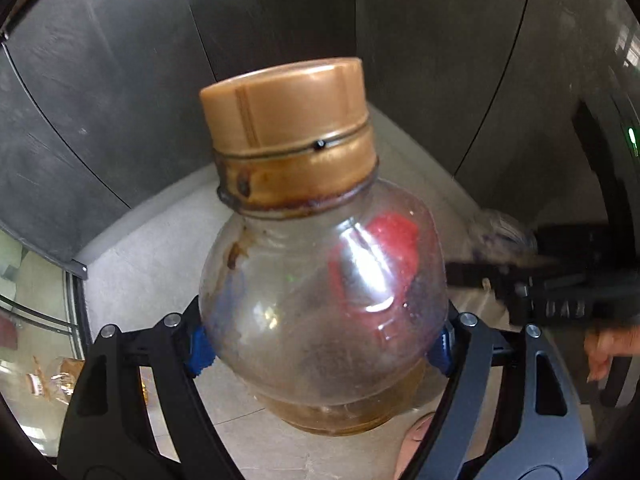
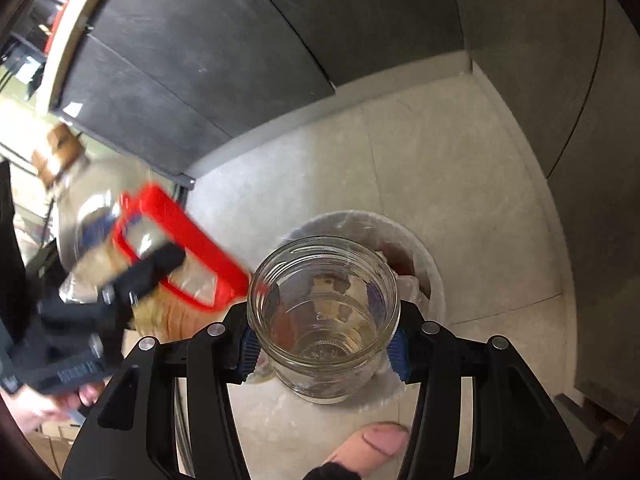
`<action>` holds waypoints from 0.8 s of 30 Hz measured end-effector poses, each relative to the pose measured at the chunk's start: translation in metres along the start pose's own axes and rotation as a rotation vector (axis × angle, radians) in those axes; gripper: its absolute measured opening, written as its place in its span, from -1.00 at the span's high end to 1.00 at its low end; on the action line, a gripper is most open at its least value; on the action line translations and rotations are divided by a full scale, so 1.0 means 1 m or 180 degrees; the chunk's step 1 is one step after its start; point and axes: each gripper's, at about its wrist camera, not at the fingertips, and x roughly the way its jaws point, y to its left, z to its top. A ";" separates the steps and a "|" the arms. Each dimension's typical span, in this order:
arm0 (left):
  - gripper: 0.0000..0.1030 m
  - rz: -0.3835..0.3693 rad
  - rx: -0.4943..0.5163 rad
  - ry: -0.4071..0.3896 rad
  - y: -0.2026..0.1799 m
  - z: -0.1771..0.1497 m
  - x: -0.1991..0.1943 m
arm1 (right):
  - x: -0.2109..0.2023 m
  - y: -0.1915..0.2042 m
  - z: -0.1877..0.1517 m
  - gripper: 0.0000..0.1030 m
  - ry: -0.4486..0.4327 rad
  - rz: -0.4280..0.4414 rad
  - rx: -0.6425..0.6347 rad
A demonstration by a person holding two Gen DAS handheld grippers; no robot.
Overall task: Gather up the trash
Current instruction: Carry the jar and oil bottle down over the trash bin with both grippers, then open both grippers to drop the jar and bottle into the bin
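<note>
Bottle gripped by left tool, cap fwd/up, jar gripped upright in right tool, over bin.

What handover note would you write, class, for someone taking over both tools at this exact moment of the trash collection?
Left tool: shut on the clear plastic bottle with the gold-brown cap and red label, held off the floor.
Right tool: shut on the open, lidless clear glass jar, held over the white bag-lined bin on the pale tiled floor.
Done: both items picked up.
Left: neither is in the bin yet. Probably release the jar first, since it is already above the bin, then bring the bottle across and drop it in.
</note>
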 end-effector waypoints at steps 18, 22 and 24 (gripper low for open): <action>-0.50 -0.0076 -0.0021 0.0423 -0.011 -0.019 0.074 | 0.076 -0.027 -0.006 -0.05 0.0239 -0.0262 -0.0056; -0.57 0.0071 -0.0016 0.0561 -0.008 -0.024 0.072 | 0.067 -0.020 -0.014 -0.17 0.0244 -0.0270 -0.0183; -0.63 0.0146 0.0017 0.0598 -0.007 -0.024 0.070 | 0.065 -0.021 -0.016 -0.22 0.0238 -0.0261 -0.0242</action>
